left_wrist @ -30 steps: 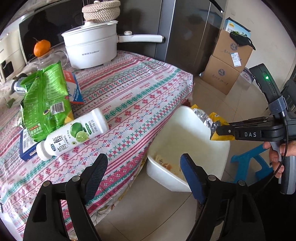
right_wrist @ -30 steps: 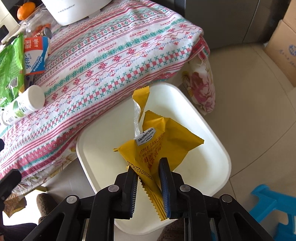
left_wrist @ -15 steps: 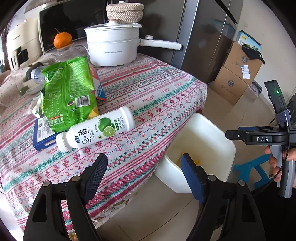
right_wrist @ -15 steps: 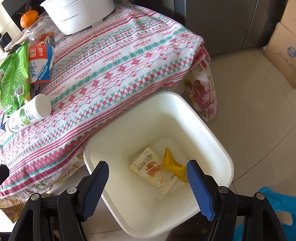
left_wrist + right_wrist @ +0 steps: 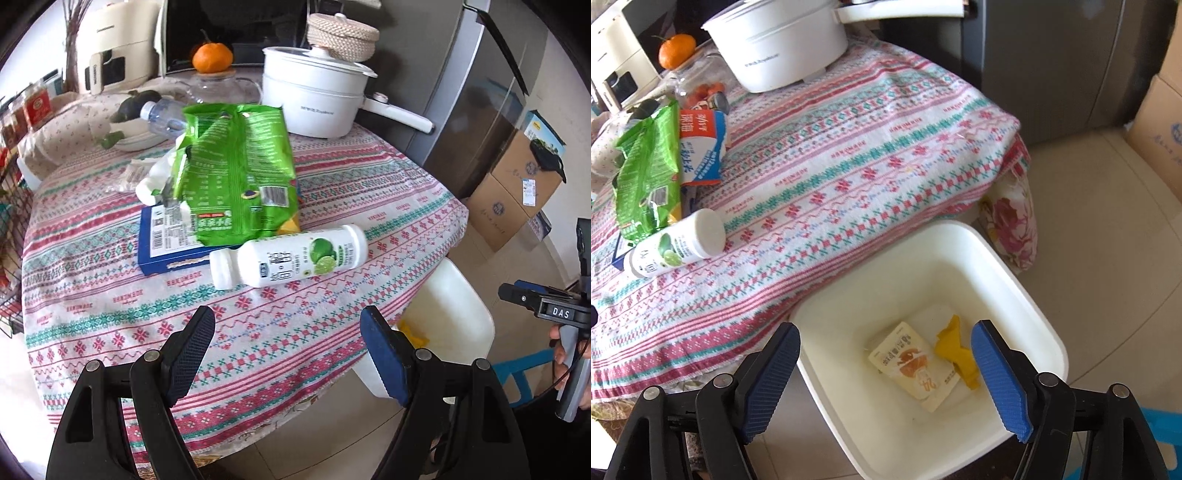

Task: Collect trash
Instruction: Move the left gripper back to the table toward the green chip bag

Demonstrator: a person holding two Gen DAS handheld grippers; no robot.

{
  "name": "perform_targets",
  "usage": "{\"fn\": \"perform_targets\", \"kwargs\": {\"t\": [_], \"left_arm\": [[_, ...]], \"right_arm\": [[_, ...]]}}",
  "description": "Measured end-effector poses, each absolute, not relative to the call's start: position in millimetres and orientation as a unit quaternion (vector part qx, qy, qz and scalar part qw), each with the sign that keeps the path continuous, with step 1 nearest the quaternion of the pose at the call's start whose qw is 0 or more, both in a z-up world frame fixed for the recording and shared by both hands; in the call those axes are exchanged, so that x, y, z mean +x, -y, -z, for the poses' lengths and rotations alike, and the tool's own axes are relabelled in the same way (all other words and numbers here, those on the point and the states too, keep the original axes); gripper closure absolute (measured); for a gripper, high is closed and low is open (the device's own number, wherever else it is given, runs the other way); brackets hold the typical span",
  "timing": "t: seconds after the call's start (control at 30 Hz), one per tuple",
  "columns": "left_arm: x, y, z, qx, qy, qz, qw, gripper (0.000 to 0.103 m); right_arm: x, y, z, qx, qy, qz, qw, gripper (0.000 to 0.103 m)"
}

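A white bottle with a lime label (image 5: 291,256) lies on its side on the patterned tablecloth, just beyond my left gripper (image 5: 287,317), which is open and holds nothing. Behind the bottle a green snack bag (image 5: 236,177) rests on a blue box (image 5: 162,240). My right gripper (image 5: 886,328) hangs over the white bin (image 5: 1015,280) on the floor beside the table. Its jaws are opening with nothing between them. Down in the bin lie a yellow wrapper (image 5: 955,347) and a cream packet (image 5: 916,365).
A white pot (image 5: 314,99), an orange (image 5: 212,57), a clear water bottle (image 5: 162,114) and a milk carton (image 5: 701,147) stand farther back on the table. Cardboard boxes (image 5: 517,184) and a blue stool (image 5: 524,369) are on the floor to the right.
My right gripper opened and let go of the yellow wrapper, which dropped into the bin. My left gripper swung from over the bin to over the table, nearer the lime bottle.
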State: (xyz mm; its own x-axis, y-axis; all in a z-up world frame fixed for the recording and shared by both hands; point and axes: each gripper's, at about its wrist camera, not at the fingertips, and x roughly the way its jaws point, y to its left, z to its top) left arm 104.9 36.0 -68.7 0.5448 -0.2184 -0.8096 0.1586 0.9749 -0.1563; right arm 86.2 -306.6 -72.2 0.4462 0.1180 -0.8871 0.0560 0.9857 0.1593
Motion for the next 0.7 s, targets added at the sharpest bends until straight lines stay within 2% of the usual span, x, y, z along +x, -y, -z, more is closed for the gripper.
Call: {"fn": "perform_targets", "kwargs": {"t": [0.33, 0.7], "left_arm": [[134.9, -96.3, 71.2, -0.081, -0.474, 0.051, 0.875, 0.02], [213.6, -114.1, 74.7, -0.138, -0.454, 0.054, 0.879, 0.021]], "right_arm": [[103.0, 258.0, 66.3, 0.047, -0.526, -0.055, 0.847, 0.021], [136.6, 210.7, 65.7, 0.014, -0.526, -0.082, 0.846, 0.021]]}}
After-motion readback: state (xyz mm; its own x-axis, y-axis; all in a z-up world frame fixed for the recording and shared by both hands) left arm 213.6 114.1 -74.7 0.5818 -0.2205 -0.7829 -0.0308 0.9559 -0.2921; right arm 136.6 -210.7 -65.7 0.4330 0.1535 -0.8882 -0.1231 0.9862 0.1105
